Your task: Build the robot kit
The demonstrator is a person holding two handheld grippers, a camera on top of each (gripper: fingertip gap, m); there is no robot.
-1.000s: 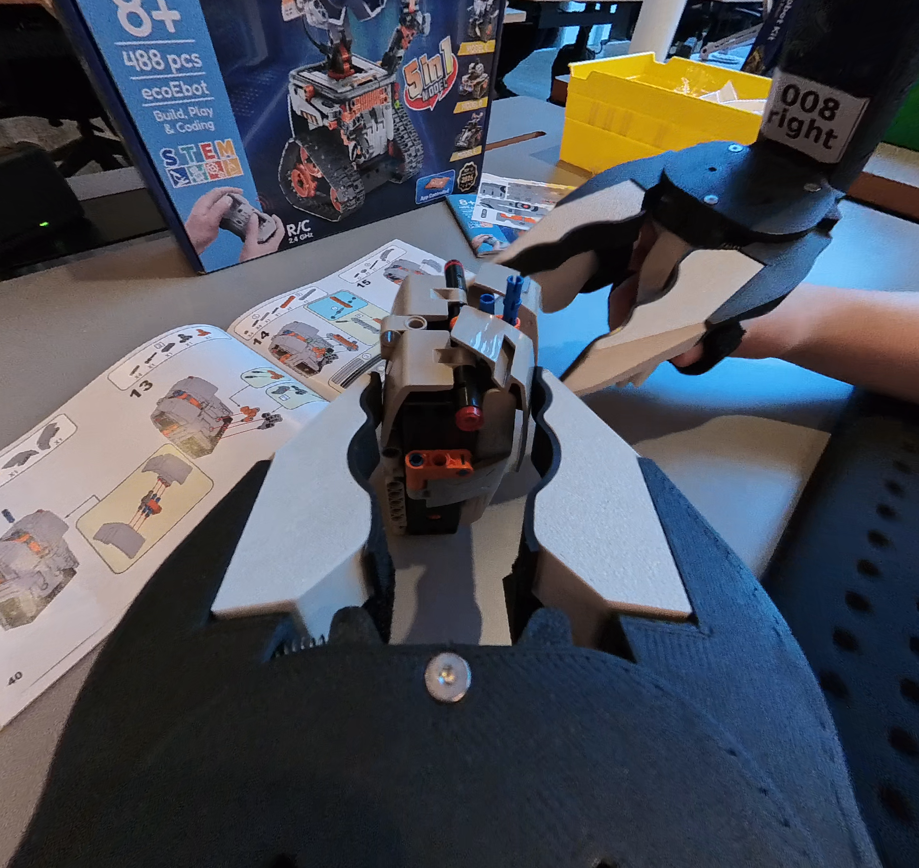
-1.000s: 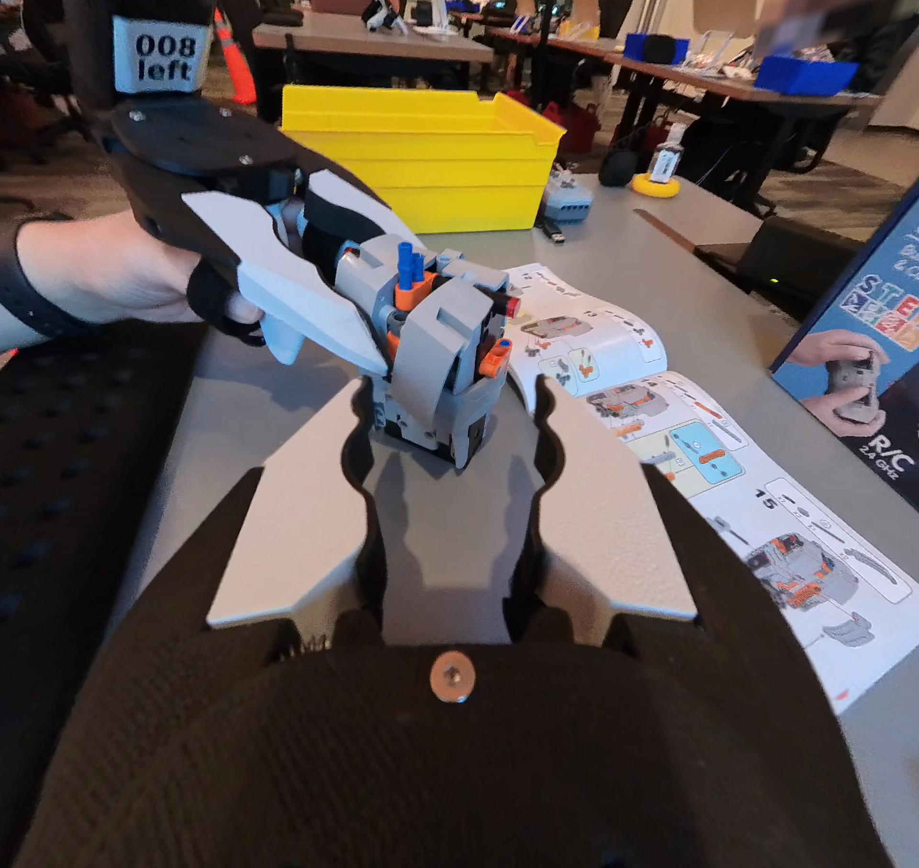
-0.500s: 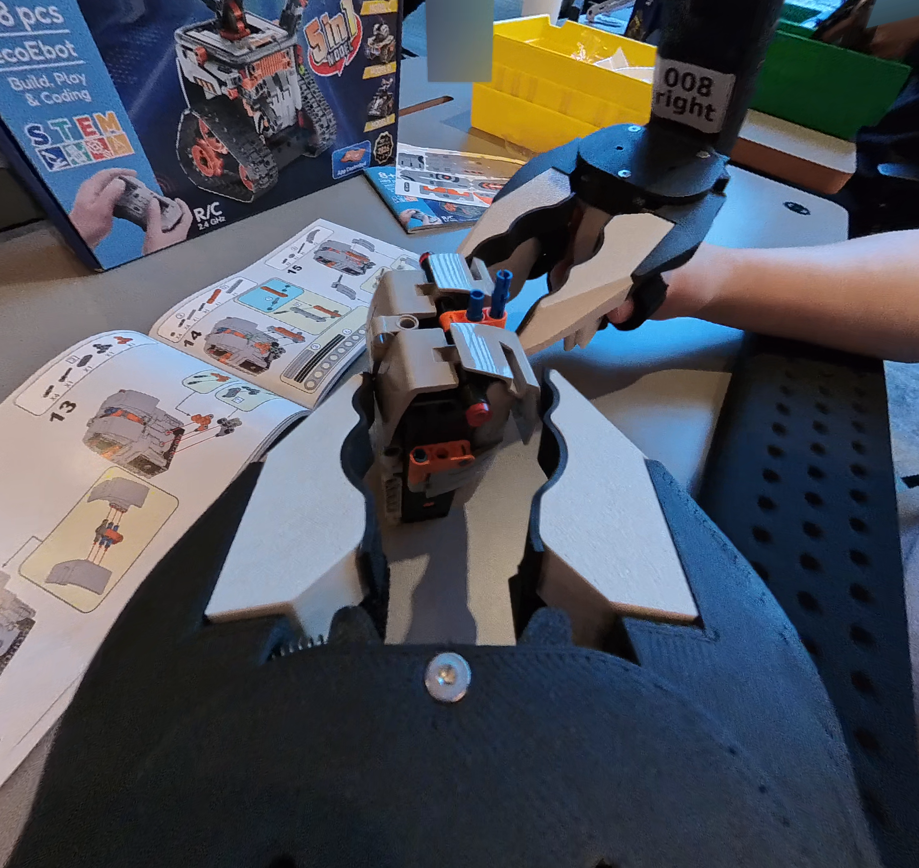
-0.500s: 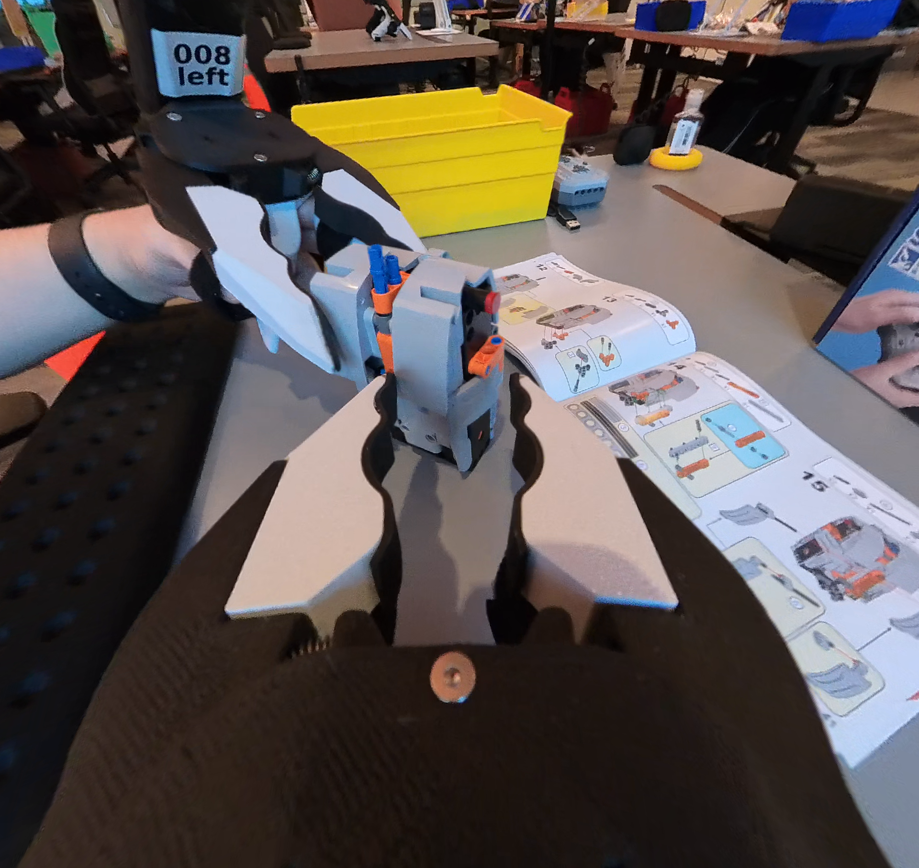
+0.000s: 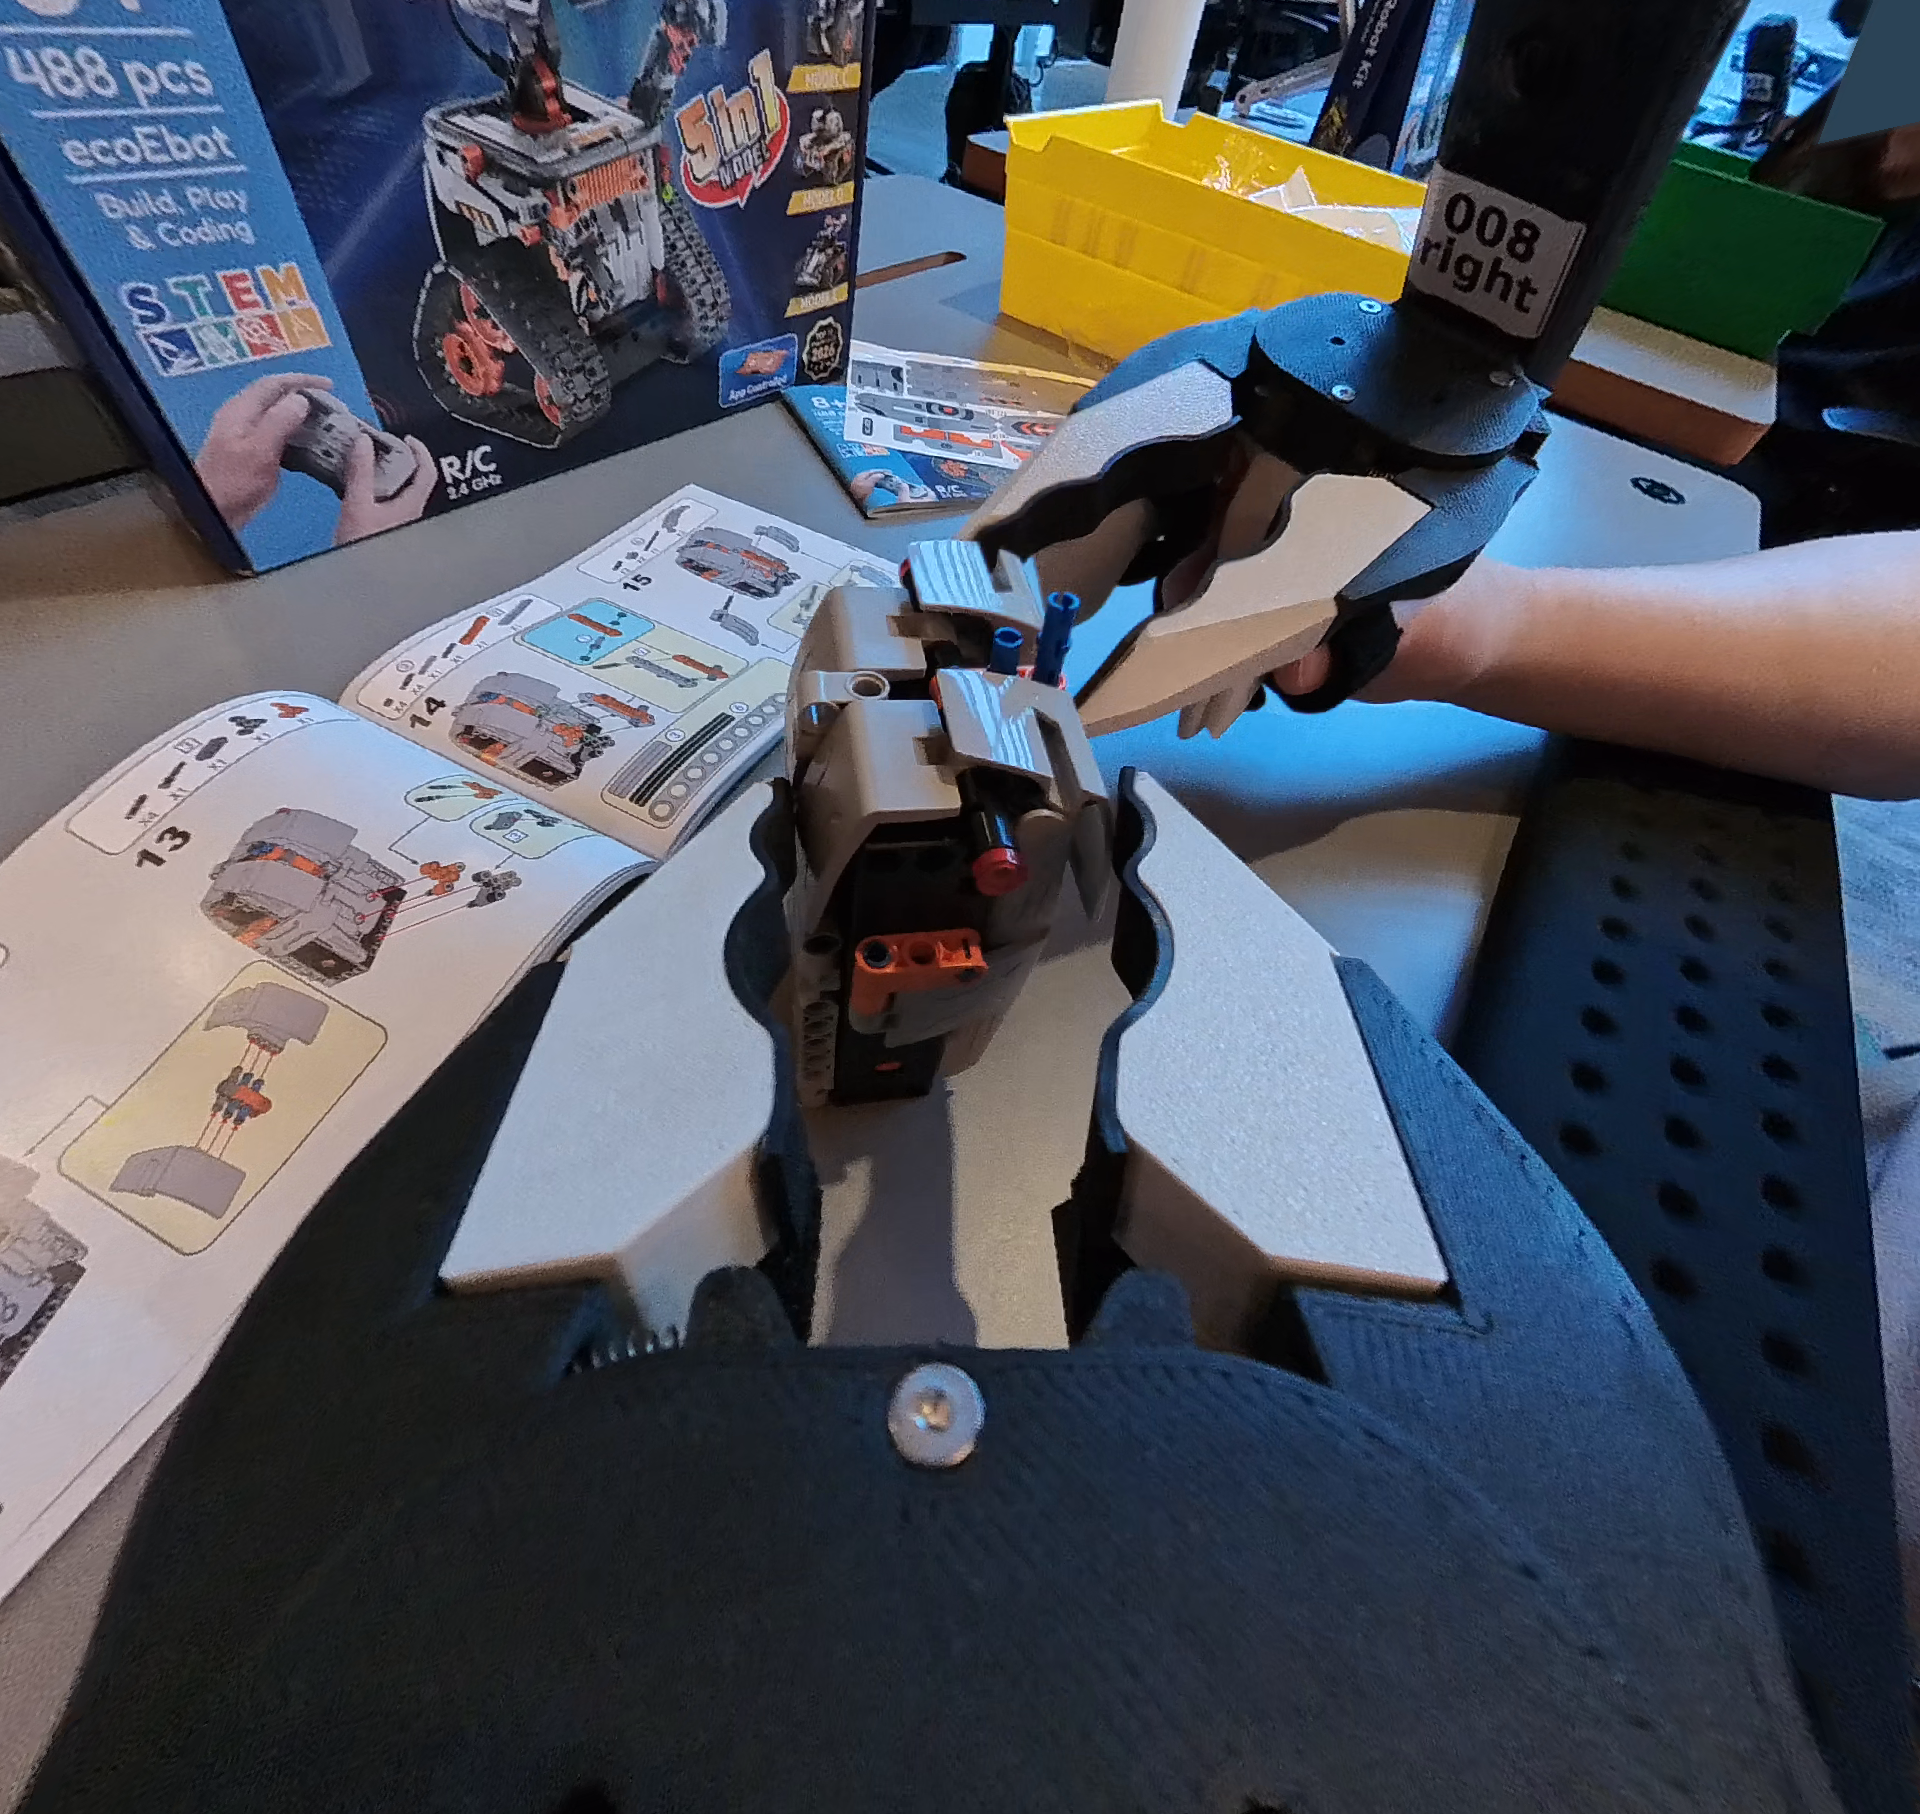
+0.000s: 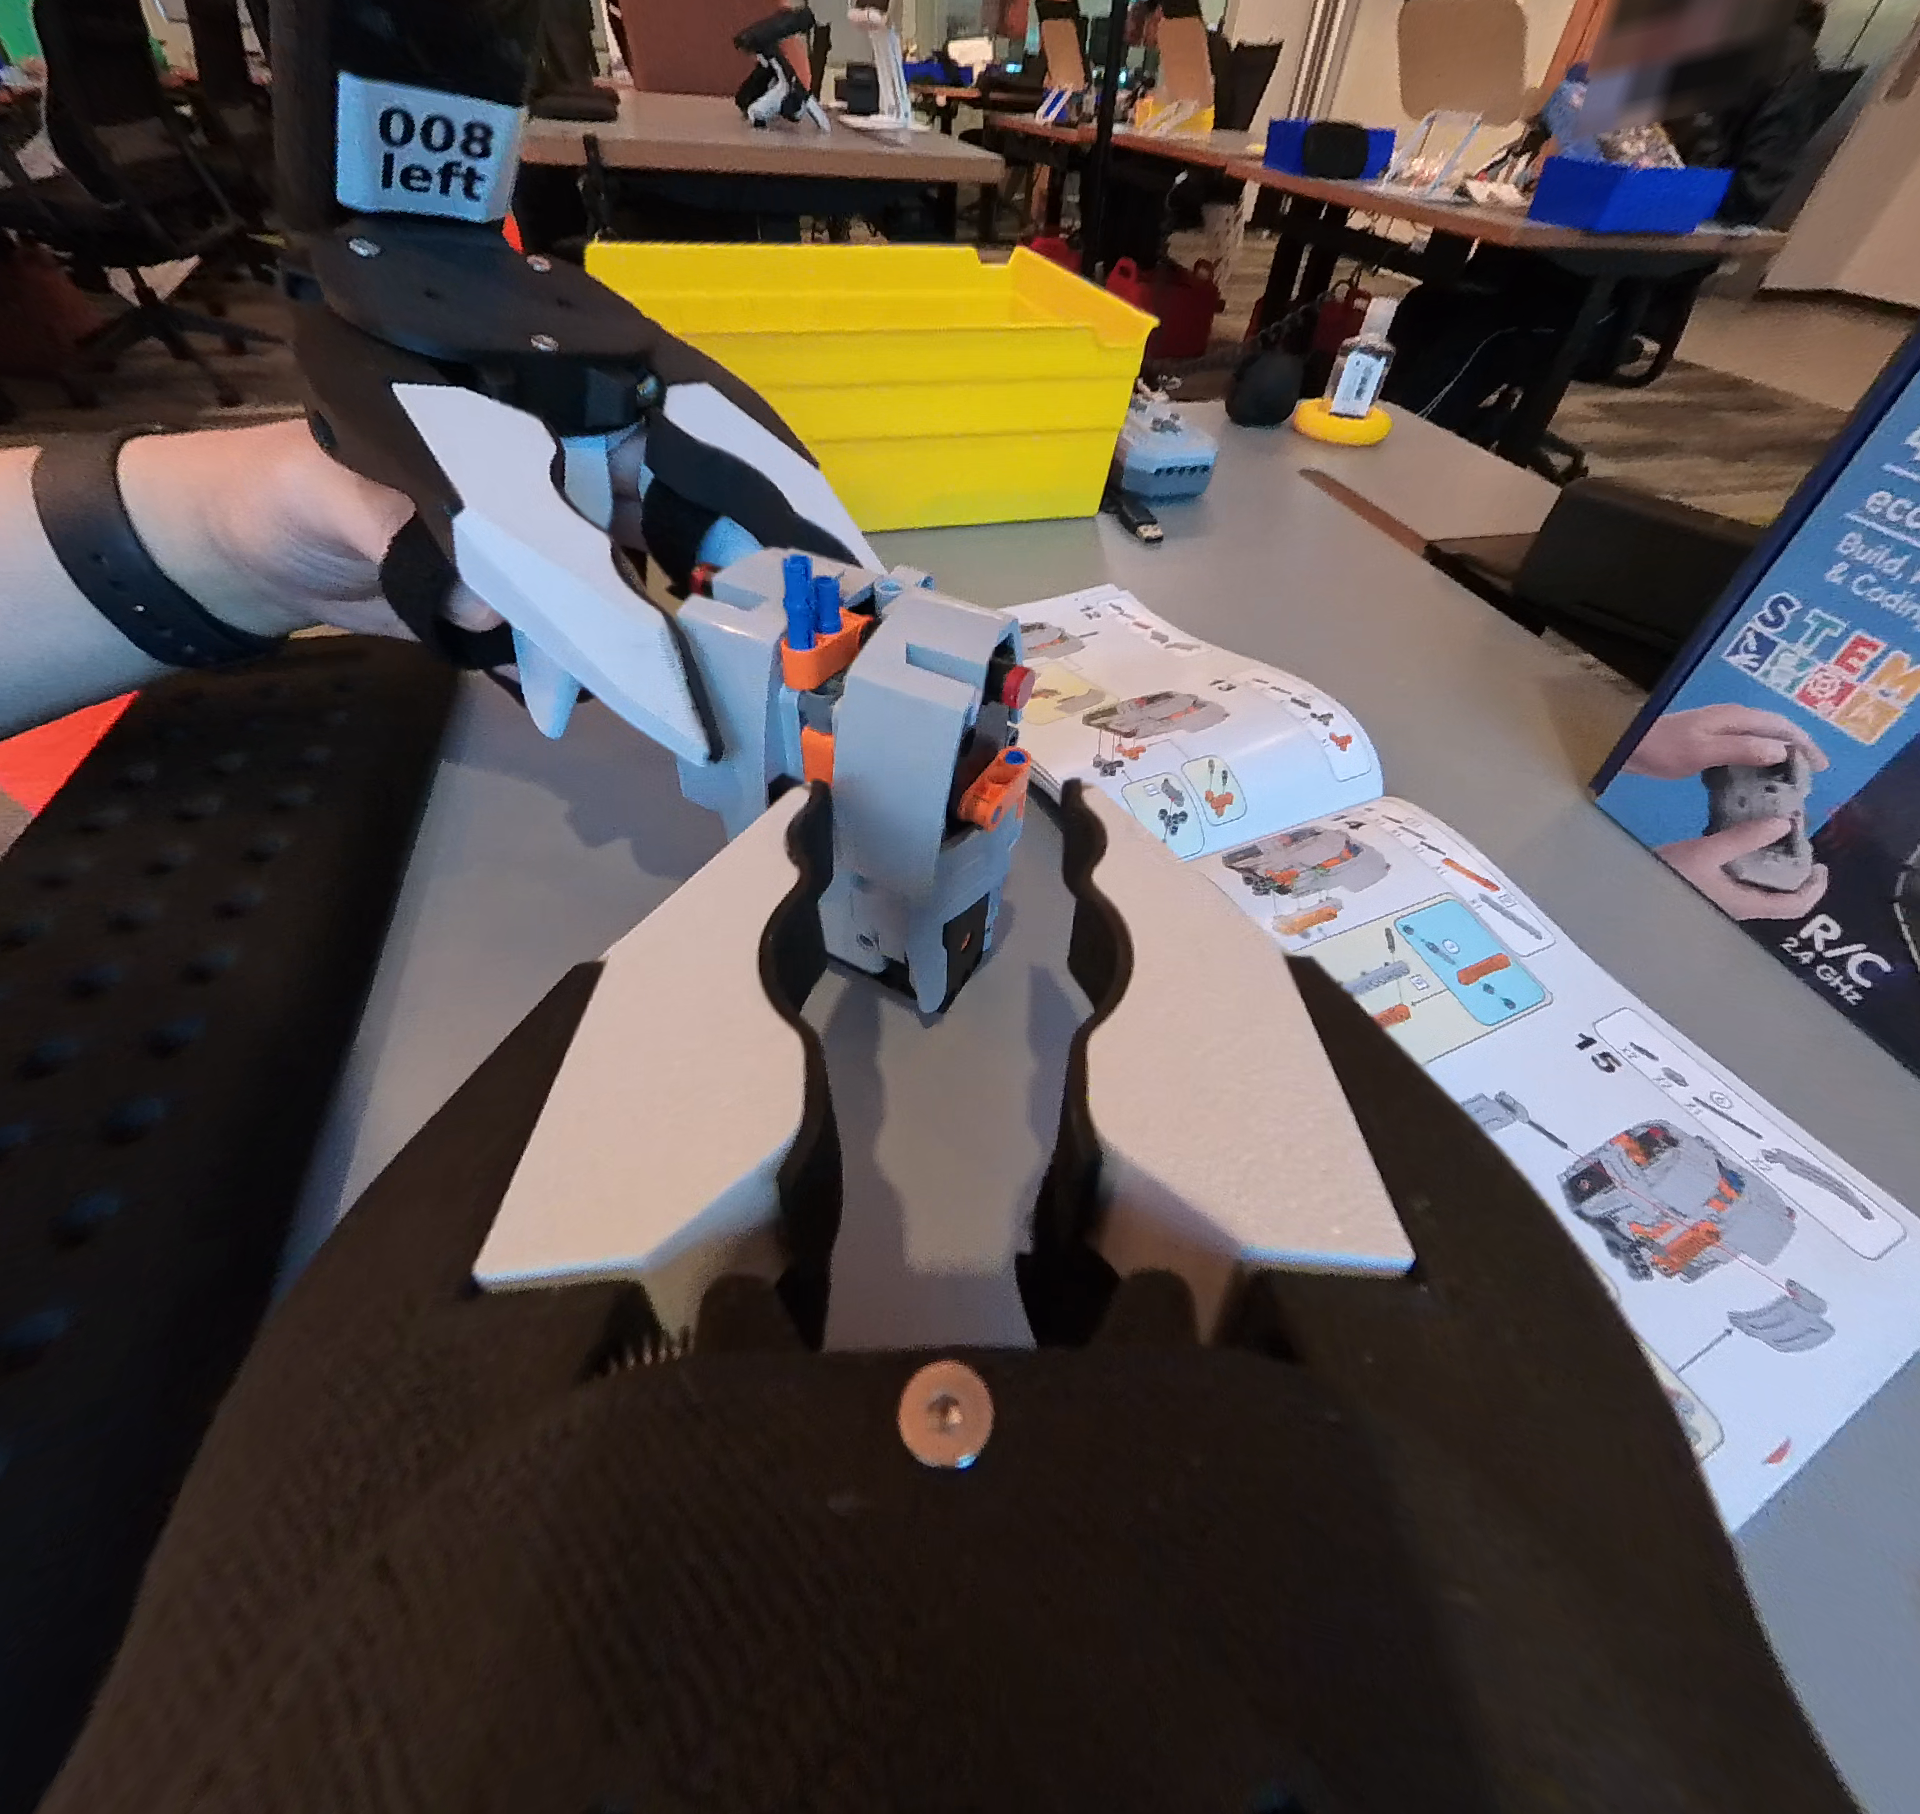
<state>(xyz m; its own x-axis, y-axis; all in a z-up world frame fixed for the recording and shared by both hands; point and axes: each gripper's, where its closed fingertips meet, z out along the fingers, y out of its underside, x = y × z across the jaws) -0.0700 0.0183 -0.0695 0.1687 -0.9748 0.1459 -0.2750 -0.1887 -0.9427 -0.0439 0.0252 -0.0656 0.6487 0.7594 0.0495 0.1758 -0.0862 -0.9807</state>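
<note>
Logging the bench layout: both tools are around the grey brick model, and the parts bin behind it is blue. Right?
Not quite. The parts bin is yellow, as the right wrist view shows. The rest holds: left tool and right tool flank the grey brick model.

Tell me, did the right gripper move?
Yes. Against the booklet, the right gripper has come left. Its open fingers now reach over the top of the model.
</note>
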